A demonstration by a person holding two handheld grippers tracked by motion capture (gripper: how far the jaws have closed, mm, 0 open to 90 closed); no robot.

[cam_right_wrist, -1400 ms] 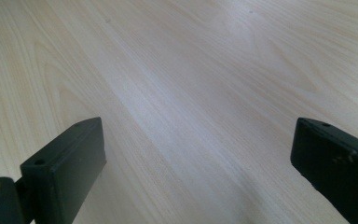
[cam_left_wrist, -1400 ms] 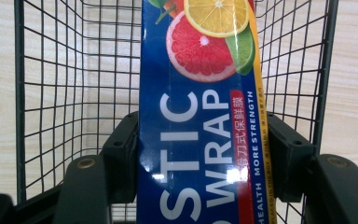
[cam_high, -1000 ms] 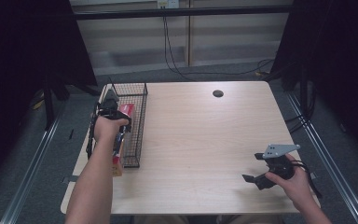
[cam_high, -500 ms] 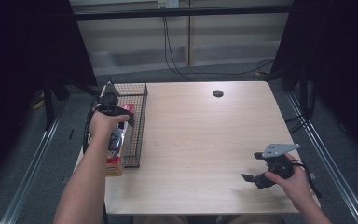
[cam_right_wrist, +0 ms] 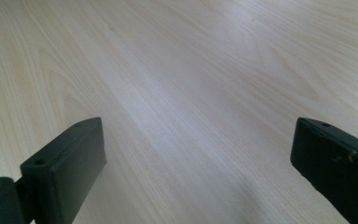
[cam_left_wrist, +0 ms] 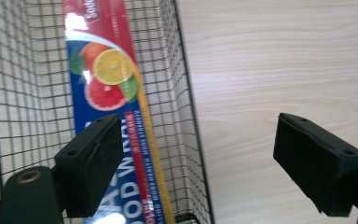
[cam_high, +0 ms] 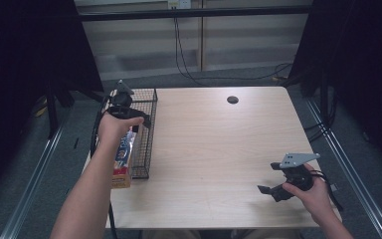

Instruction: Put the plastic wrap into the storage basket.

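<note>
The food wrap box [cam_left_wrist: 116,116] already lies inside the wire basket [cam_high: 145,134] at the tabletop's [cam_high: 219,149] left edge. The left gripper [cam_high: 129,115] hangs above it, jaws spread and empty; placing looks done. The right gripper [cam_high: 273,190] rests wide apart, idle.

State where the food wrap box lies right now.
In the high view, the food wrap box lies inside the wire basket at the table's left edge, beneath the left gripper.
</note>
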